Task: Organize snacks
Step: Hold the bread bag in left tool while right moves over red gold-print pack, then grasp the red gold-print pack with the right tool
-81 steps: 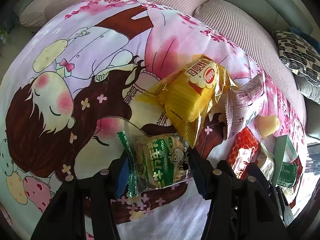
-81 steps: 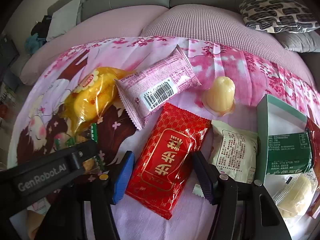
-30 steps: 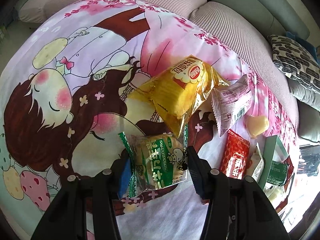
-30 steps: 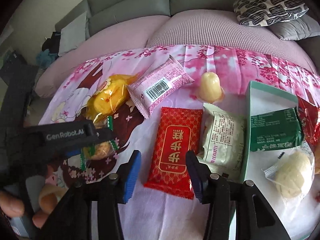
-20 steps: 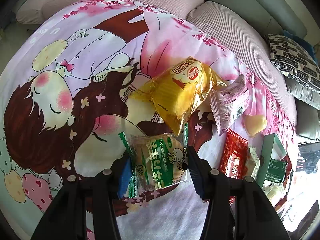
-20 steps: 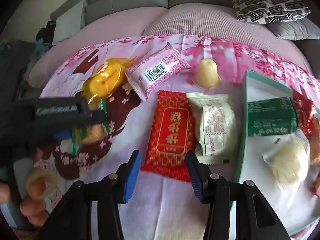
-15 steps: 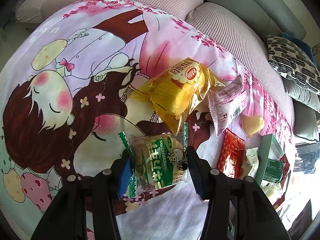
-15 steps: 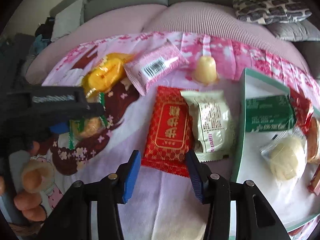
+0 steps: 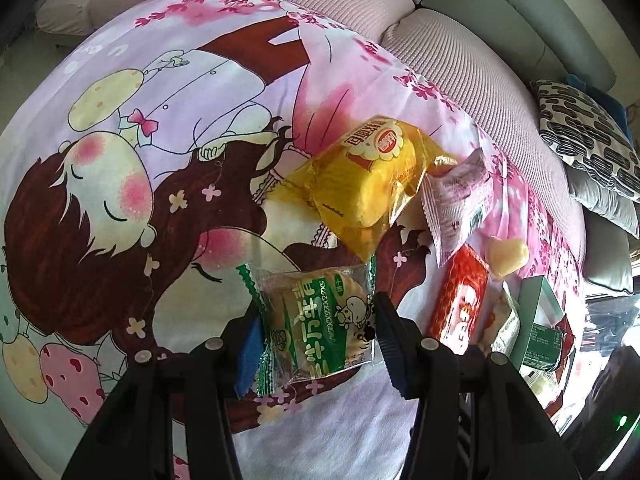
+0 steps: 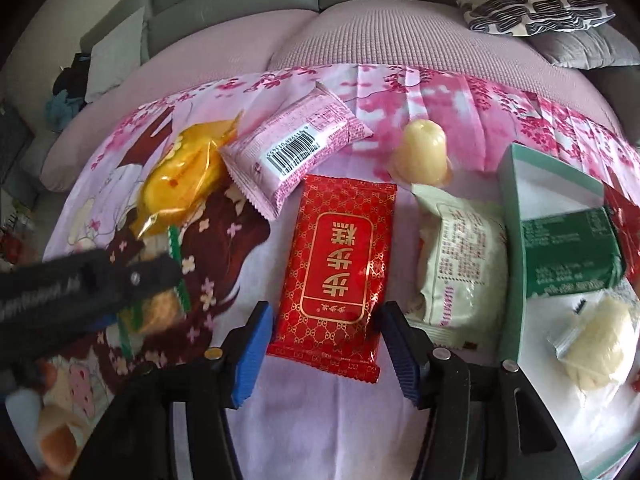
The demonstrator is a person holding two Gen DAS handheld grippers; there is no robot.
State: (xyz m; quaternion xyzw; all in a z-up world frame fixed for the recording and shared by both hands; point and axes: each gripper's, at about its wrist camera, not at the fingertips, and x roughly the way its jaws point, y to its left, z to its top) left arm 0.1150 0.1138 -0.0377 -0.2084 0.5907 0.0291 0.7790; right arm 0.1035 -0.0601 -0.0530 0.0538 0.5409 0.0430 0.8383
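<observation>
My left gripper (image 9: 316,340) is shut on a green and clear cookie packet (image 9: 316,328) and holds it above the cartoon blanket (image 9: 160,140). A yellow snack bag (image 9: 368,184), a pink wrapper (image 9: 456,204), a red packet (image 9: 460,304) and a heart-shaped jelly (image 9: 506,256) lie beyond it. My right gripper (image 10: 326,344) is open, its jaws on either side of the near end of the red packet (image 10: 340,264). A white packet (image 10: 464,264) lies to its right, beside a green-rimmed tray (image 10: 510,240) with a green box (image 10: 572,252) and a bun (image 10: 596,340).
The left gripper (image 10: 88,288) and the hand holding it show at the left of the right wrist view. The blanket covers a pink sofa seat (image 10: 400,36), with grey backrests and a patterned cushion (image 10: 536,0) behind. The yellow bag (image 10: 184,176), pink wrapper (image 10: 296,148) and jelly (image 10: 422,152) lie further back.
My right gripper drew back and higher, then moved forward over the red packet, which again lies between its jaws. My left gripper kept its hold on the cookie packet and rose slightly.
</observation>
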